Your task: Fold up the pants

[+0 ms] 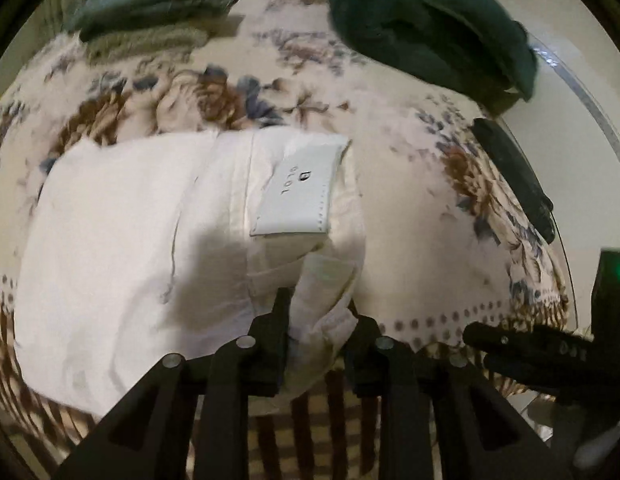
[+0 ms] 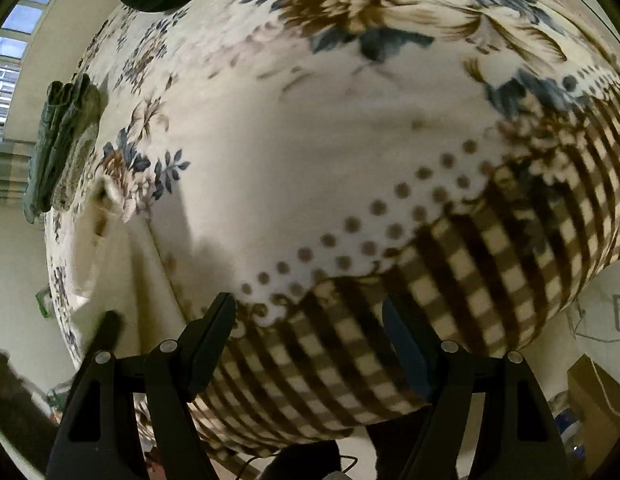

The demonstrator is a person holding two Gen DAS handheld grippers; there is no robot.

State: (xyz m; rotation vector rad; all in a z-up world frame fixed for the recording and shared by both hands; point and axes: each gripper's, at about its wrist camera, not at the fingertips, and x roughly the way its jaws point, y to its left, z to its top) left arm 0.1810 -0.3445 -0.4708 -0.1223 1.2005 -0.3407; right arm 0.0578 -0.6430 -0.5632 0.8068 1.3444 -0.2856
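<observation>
White pants (image 1: pixel 149 240) lie folded on the floral blanket (image 1: pixel 410 200), with a pale label patch (image 1: pixel 297 184) on the waistband facing up. My left gripper (image 1: pixel 320 316) is shut on a bunched white corner of the pants at their near right edge. My right gripper (image 2: pixel 310 320) is open and empty over the checked border of the blanket (image 2: pixel 310 140). In the right wrist view the white pants (image 2: pixel 121 264) show at the far left.
A stack of folded grey-green clothes (image 1: pixel 157 8) lies at the back left, also in the right wrist view (image 2: pixel 57 136). A dark green garment (image 1: pixel 430 20) lies at the back right. A black object (image 1: pixel 514 176) lies near the blanket's right edge.
</observation>
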